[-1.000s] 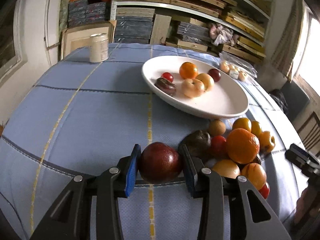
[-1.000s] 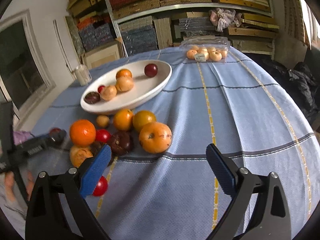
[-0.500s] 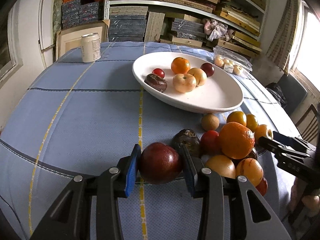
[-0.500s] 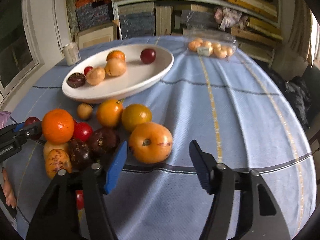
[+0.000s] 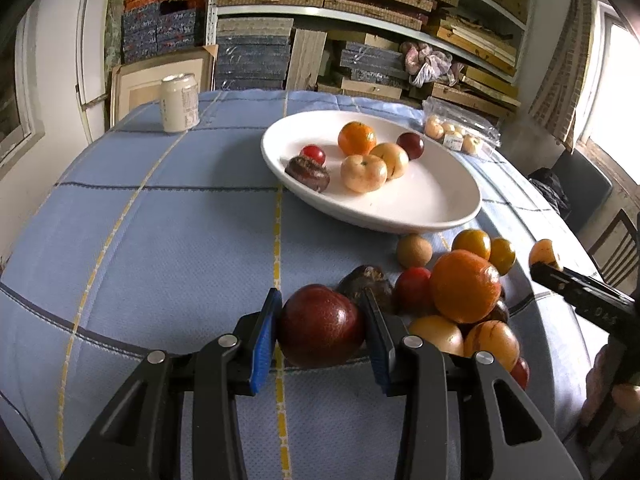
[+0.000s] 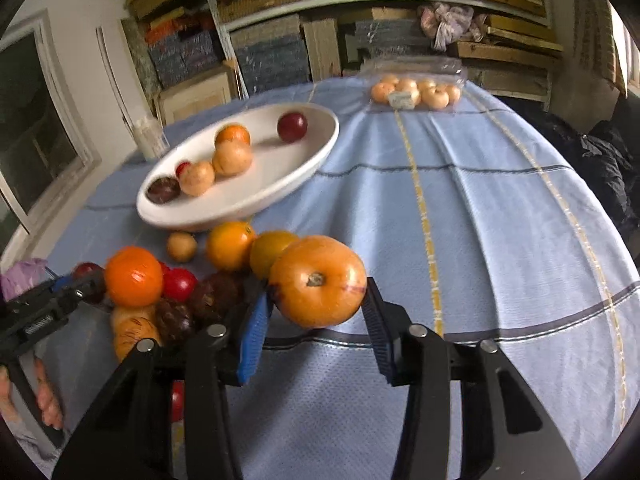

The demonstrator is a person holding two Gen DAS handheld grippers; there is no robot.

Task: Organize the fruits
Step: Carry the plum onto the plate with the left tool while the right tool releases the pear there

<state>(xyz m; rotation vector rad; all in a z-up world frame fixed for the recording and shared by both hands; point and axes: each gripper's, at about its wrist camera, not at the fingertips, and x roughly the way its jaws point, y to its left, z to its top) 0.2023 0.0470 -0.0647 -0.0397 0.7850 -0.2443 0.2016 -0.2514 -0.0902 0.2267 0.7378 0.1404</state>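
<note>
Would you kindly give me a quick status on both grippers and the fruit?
Left gripper shut on dark red plum. Right gripper, jaws just closing, clamps orange persimmon. White bowl holds six fruits, path clear.

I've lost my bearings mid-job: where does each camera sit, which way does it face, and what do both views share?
Left wrist: sits on the left tongs, looking forward and down at the dark red round fruit they clamp; its own black fingers show, plus the right tongs.
Right wrist: sits on the right tongs, whose jaws have just been closing on the orange stemmed fruit; the left tongs show.
Shared: the white oval dish and the blue checked tablecloth.
</note>
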